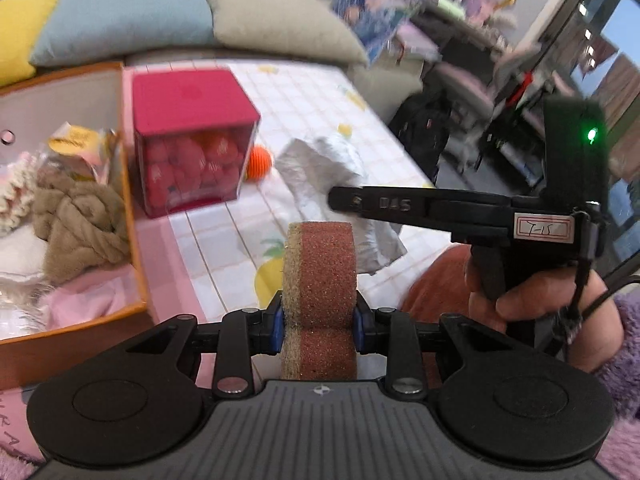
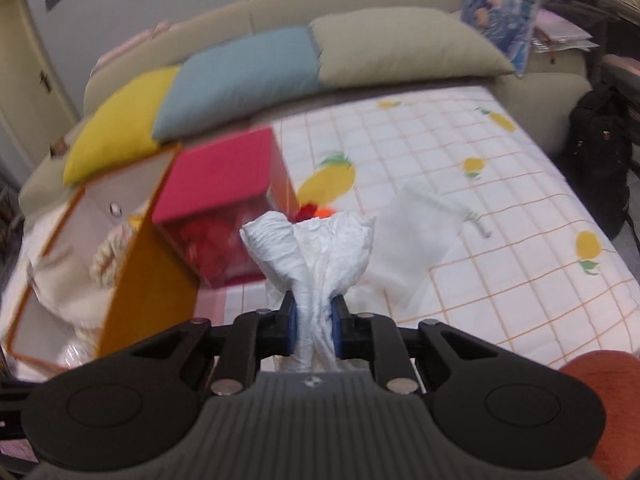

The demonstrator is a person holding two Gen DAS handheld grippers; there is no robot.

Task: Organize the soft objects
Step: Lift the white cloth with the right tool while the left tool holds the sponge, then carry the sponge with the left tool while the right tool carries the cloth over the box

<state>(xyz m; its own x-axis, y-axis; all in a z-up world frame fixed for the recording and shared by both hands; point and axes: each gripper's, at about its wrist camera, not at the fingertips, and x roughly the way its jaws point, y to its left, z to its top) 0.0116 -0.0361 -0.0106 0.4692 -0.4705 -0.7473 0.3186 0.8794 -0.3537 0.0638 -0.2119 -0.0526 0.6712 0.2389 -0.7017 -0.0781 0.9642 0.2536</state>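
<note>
My left gripper is shut on a reddish-brown sponge with a tan scouring edge, held upright above the bed. In the right wrist view my right gripper is shut on a bunched white crinkled cloth, whose folds fan out above the pads. The left wrist view shows the right gripper from the side, a hand on its handle, the grey-white cloth hanging at its tip. An orange open box at the left holds a brown knotted plush and other soft items.
A red-lidded clear cube full of red soft balls stands beside the orange box, with an orange ball behind it. The pineapple-print bedcover spreads to the right. Yellow, blue and beige pillows line the sofa back. A black backpack stands at the far right.
</note>
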